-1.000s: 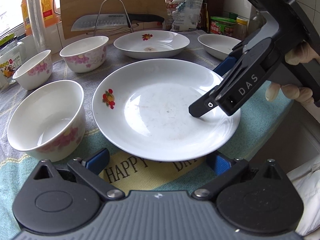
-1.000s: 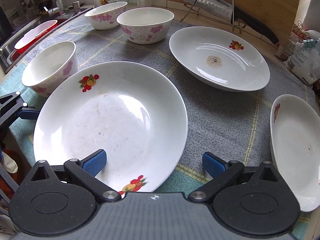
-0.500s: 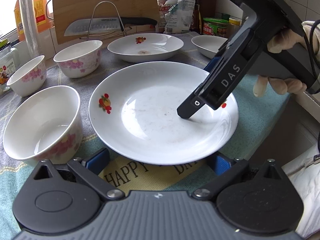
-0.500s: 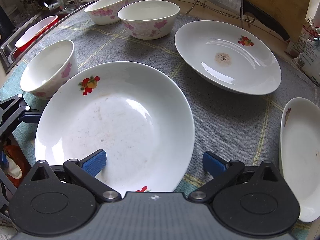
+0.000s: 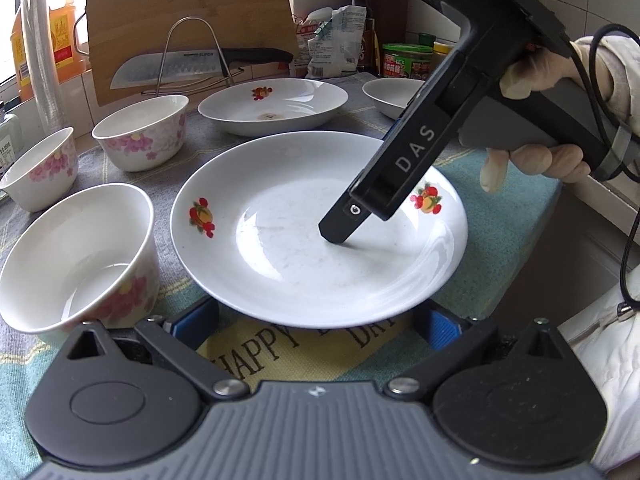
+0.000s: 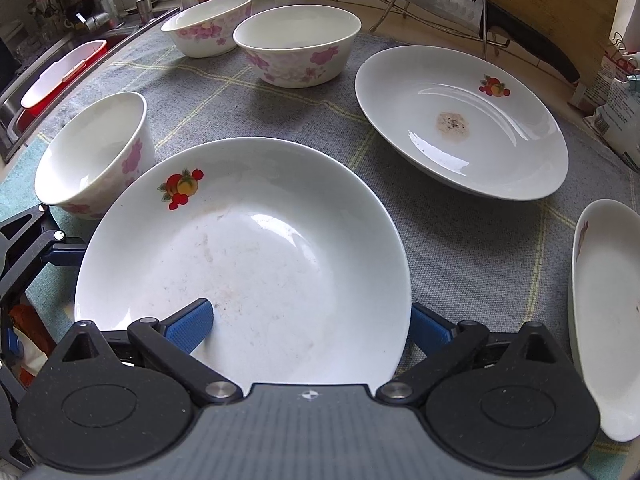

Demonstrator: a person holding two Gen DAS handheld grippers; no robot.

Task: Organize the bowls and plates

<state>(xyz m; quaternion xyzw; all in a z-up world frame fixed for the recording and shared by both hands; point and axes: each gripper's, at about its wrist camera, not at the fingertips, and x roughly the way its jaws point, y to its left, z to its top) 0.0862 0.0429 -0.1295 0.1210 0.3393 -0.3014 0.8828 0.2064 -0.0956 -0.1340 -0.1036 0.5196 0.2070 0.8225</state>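
Observation:
A white fruit-print plate (image 5: 304,232) (image 6: 248,264) is in front of both grippers. My right gripper (image 6: 308,326) is open and straddles its near rim: one blue finger rests inside the plate, the other is below the rim; it also shows in the left wrist view (image 5: 340,236). My left gripper (image 5: 316,324) is open with its fingers under the plate's edge. A second plate (image 6: 460,120) (image 5: 272,106) and a third plate (image 6: 604,312) lie beyond. Three pink-flowered bowls (image 5: 76,256) (image 5: 142,136) (image 5: 40,172) stand to the left.
A knife on a wire rack (image 5: 192,66) and a cutting board (image 5: 188,20) stand at the back, with jars and bags (image 5: 404,60) at the back right. A sink with a red tub (image 6: 52,80) lies at the left. The counter edge runs along the right.
The near plate has tilted and risen on the right gripper's side. The right gripper's finger has slid further into the plate. The left gripper has stayed under the plate's edge.

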